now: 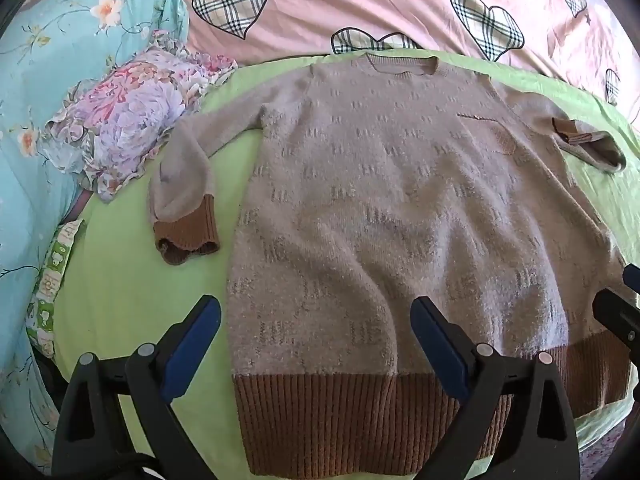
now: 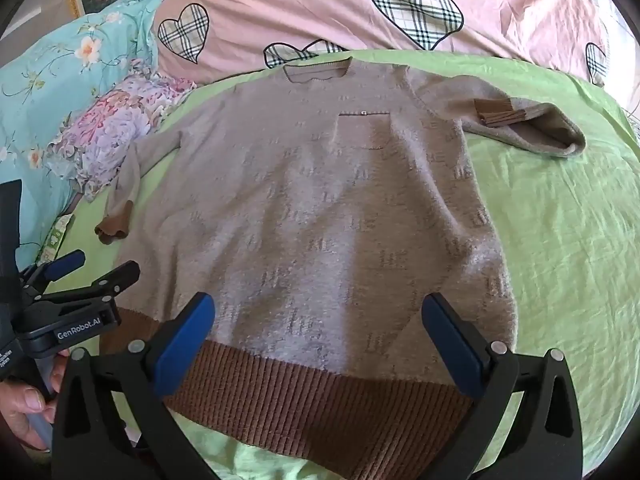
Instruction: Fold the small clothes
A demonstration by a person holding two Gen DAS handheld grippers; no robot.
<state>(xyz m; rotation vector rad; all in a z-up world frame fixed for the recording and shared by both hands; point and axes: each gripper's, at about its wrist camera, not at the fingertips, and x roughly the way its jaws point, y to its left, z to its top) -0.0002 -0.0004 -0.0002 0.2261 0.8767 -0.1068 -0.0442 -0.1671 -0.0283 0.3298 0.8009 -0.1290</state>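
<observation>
Above the brown ribbed hem [image 1: 320,412] of the flat-spread beige sweater [image 2: 320,208], left gripper [image 1: 316,344] and right gripper [image 2: 320,340] hover with fingers released, apparently poised to start folding

The sweater [image 1: 392,216] lies spread flat, front up, on the green sheet [image 1: 120,280], neckline at the far end. It's fuzzy beige-grey knit with small dash motifs, a chest pocket [image 2: 362,130], and brown ribbed hem [image 2: 320,392] nearest us. One sleeve [image 1: 182,172] hangs alongside the body, brown cuff down; the other sleeve [image 2: 520,120] is doubled back.
</observation>
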